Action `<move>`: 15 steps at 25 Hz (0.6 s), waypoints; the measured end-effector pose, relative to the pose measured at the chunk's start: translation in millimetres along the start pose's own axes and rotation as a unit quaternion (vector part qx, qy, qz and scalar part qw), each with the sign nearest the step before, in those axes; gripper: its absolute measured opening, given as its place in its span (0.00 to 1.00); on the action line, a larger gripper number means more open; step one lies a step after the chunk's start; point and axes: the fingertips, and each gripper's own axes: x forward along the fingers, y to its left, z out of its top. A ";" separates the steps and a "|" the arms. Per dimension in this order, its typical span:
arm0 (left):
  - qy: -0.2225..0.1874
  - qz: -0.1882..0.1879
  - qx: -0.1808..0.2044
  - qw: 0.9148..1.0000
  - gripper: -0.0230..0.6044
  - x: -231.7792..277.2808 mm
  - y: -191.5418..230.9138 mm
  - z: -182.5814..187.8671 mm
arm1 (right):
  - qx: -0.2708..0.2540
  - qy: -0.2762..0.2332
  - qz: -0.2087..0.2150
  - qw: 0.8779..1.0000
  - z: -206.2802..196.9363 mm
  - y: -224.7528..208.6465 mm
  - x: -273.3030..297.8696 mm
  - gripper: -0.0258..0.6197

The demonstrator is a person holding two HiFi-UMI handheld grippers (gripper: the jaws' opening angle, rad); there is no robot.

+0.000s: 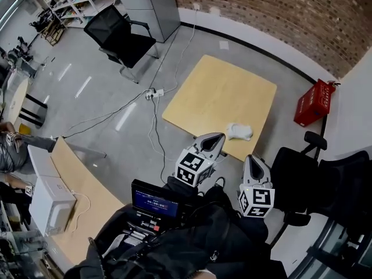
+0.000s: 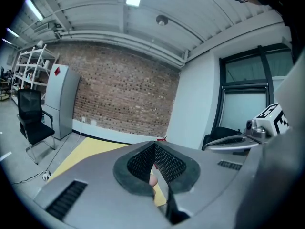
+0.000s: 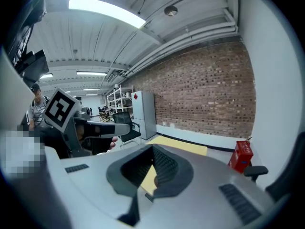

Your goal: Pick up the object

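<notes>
A white object [image 1: 240, 131] is lying on a low yellow counter [image 1: 221, 92], just ahead of both sets of fingers and between them, touching neither. The left gripper [image 1: 215, 138] is holding its fingers pressed together, and the right gripper [image 1: 254, 160] is doing likewise (nothing pinched). A red box [image 1: 314, 102] is standing on the floor, beyond the right fingers.

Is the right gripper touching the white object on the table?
Apart. In the head view, bare table separates the right gripper from the white object.
</notes>
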 end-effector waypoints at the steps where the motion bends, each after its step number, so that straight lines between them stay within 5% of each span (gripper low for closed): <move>1: 0.001 0.000 0.001 1.000 0.03 9.9 -1.0 2.8 | 0.003 0.000 -0.002 1.000 1.3 -10.6 3.9 0.05; 15: 0.040 0.035 -0.017 0.998 0.03 88.3 17.3 7.9 | 0.035 0.014 0.014 0.999 1.7 -99.2 66.1 0.05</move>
